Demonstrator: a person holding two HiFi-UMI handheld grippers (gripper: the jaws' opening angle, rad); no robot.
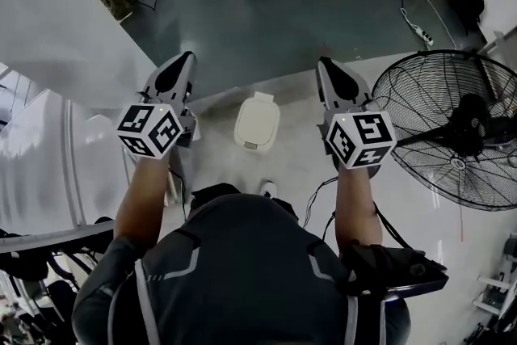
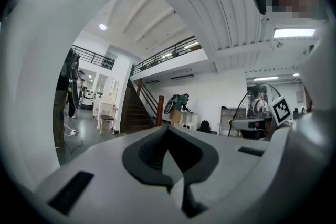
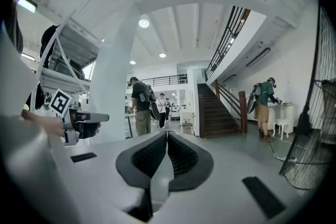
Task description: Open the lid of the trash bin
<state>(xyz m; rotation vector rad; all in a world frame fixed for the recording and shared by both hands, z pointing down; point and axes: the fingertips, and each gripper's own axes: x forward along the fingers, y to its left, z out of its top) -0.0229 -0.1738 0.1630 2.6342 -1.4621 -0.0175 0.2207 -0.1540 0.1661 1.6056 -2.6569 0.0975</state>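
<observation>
Looking down in the head view: trash bin is sitting on the pale floor, just ahead of the person's feet, between the two grippers and below them. Bin is showing as off-white, rounded-rectangle from above. Lid is lying flat on the body, shut. Nothing is touching it.

Left gripper and right gripper are both pointing forward, level, apart from each other, one either side of the bin. A marker cube is facing up at the camera on each. A big black fan is standing to the right of the right gripper. A white power strip is lying on the darker floor further out.

Left gripper view: jaws are sitting closed together, nothing between them. It is looking across the hall at a staircase and a person in green by a far table. Bin is not showing here.

Right gripper view: jaws are likewise pressed together, gripping nothing. It is facing the same staircase, with the fan's grille cutting in at the right edge. Bin is not showing here either.
</observation>
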